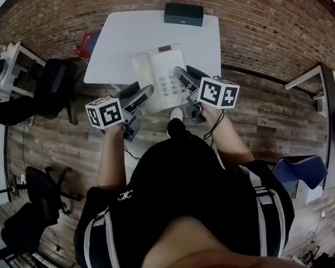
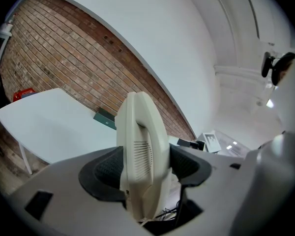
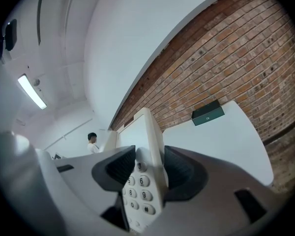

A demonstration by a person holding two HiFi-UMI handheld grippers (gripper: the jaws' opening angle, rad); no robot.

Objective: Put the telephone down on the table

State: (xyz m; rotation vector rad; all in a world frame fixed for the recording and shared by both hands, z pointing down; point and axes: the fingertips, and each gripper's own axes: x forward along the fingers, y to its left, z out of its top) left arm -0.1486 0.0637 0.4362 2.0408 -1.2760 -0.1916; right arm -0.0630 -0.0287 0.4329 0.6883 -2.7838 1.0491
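Observation:
A cream desk telephone point(image 1: 163, 76) with a handset on its left side and a keypad hangs over the near edge of the white table point(image 1: 123, 38). My left gripper point(image 1: 140, 98) is shut on its handset side; in the left gripper view the cream handset point(image 2: 140, 156) stands clamped between the dark pads point(image 2: 104, 168). My right gripper point(image 1: 185, 82) is shut on the keypad side, and the right gripper view has the telephone point(image 3: 146, 173) with its number keys between the pads point(image 3: 119, 167). A cord dangles below the telephone.
A dark green box point(image 1: 183, 14) lies at the table's far edge by the brick wall point(image 1: 257, 21). A red object point(image 1: 88, 39) sits left of the table. Black chairs point(image 1: 56, 85) stand at the left, a blue chair point(image 1: 301, 172) at the right. A person point(image 3: 92, 142) stands far off.

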